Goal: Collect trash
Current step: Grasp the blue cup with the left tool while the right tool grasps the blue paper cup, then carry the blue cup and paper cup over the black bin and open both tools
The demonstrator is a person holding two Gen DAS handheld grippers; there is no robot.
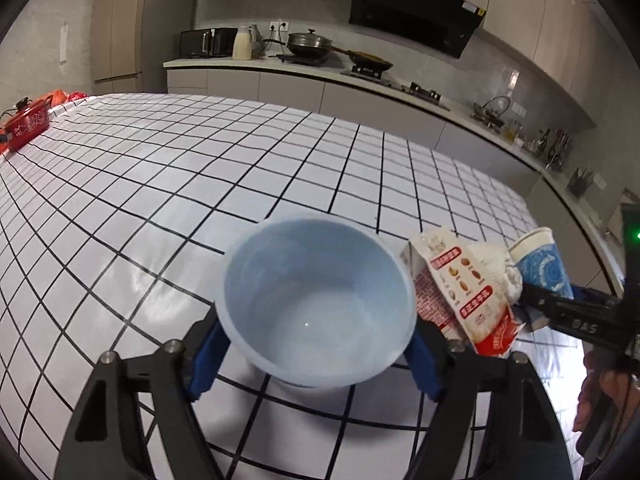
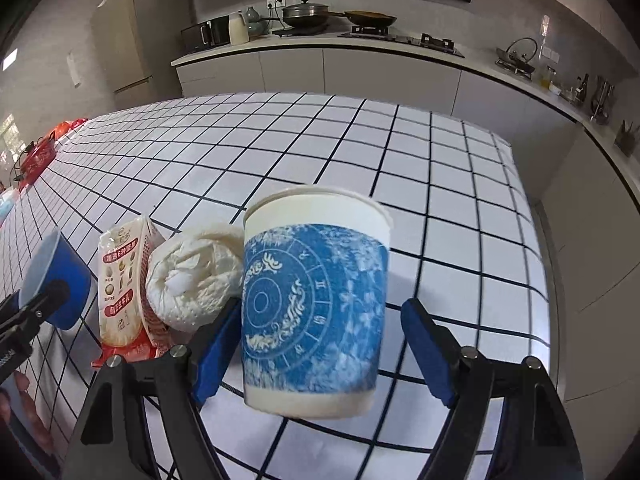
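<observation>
My left gripper (image 1: 316, 356) is shut on a light blue plastic bin (image 1: 316, 304), tilted with its empty inside facing the camera; the bin also shows in the right wrist view (image 2: 56, 280). Right of it lie a red and white snack wrapper (image 1: 464, 292) and a crumpled white tissue (image 1: 496, 268), seen also in the right wrist view, wrapper (image 2: 120, 280) and tissue (image 2: 196, 276). A blue-patterned paper cup (image 2: 316, 308) stands between the fingers of my right gripper (image 2: 320, 356). The left pad touches it; a gap shows at the right pad. The cup shows in the left wrist view (image 1: 540, 264).
The table has a white cloth with a black grid (image 1: 200, 168). A red box (image 1: 28, 124) sits at its far left edge. A kitchen counter with pans (image 1: 320, 46) and a microwave runs behind the table. The table's right edge (image 2: 528, 216) is near the cup.
</observation>
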